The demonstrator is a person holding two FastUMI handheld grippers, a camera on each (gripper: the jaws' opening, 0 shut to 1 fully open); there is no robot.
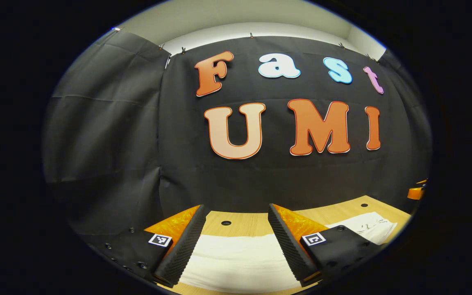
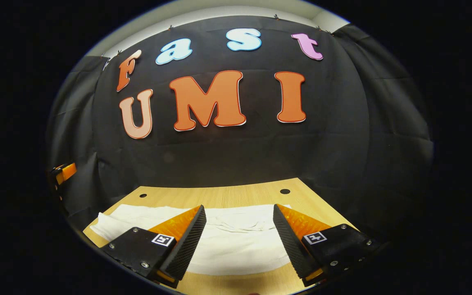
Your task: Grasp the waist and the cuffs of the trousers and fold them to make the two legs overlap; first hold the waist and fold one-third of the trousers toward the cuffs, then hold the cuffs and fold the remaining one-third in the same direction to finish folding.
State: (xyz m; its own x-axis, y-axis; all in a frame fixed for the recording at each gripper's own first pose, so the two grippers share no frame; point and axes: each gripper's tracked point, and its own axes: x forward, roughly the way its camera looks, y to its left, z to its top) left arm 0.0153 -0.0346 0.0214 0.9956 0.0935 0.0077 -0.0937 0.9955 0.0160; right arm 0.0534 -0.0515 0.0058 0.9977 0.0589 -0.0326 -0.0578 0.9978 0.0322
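White trousers (image 2: 236, 241) lie flat on a light wood tabletop (image 2: 228, 192), spread crosswise in front of both grippers. In the left gripper view the same cloth (image 1: 236, 258) fills the gap between the fingers, w/ a rumpled end (image 1: 373, 227) reaching off to the right near the tabletop's (image 1: 248, 223) edge. Small dark holes dot the wood – one (image 2: 284, 191) at the far right in the right gripper view, another (image 1: 226, 223) just past the cloth in the left gripper view. Black cloth wall (image 2: 342, 135) hangs close behind the tabletop; nothing sits between the fingers and the trousers.

Left gripper (image 1: 234, 246) is held low and level, pointing at the wall, fingers spread wide apart, gripping nothing. Right gripper (image 2: 238, 241) has the same pose – fingers parted wide over the cloth, holding nothing. Whether either set of tips touches the fabric can't be told.

An orange piece of the other gripper (image 2: 64, 172) peeks in at the far left edge of the right gripper view, and likewise a bit (image 1: 417, 191) at the far right of the left gripper view; both are cut off, too little to read their state from there. Which end is waist vs cuffs is hard to make out – the cloth's near edge is hidden below the fingers.
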